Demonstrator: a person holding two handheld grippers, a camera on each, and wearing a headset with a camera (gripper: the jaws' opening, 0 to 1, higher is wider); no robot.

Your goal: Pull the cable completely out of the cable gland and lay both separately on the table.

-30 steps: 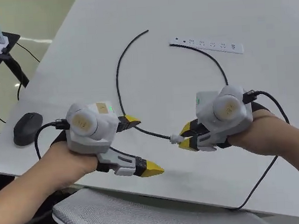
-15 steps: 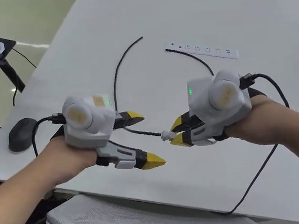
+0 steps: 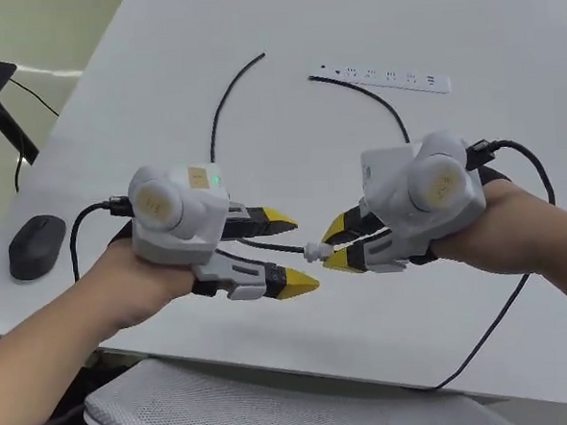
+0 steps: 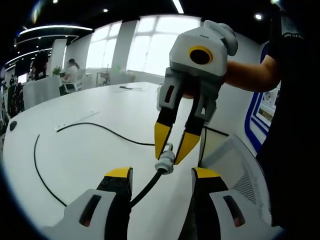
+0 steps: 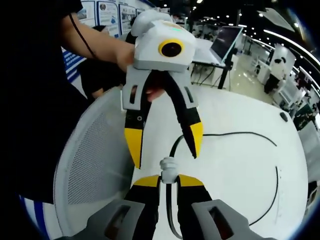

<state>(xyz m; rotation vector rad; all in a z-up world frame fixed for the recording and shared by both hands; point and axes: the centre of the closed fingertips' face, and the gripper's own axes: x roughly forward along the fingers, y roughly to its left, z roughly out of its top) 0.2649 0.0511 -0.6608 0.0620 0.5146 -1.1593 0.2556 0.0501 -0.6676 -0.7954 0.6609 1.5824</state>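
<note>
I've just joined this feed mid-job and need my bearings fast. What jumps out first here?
The small white plastic cable gland stands out, pinched at the tips of the right gripper near the front edge of the white table. The thin black cable runs out of it and curves away across the table. The left gripper faces it, jaws open on either side of the cable.

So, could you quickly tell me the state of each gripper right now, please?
Left gripper: open, jaws either side of the cable.
Right gripper: shut on the cable gland.
</note>
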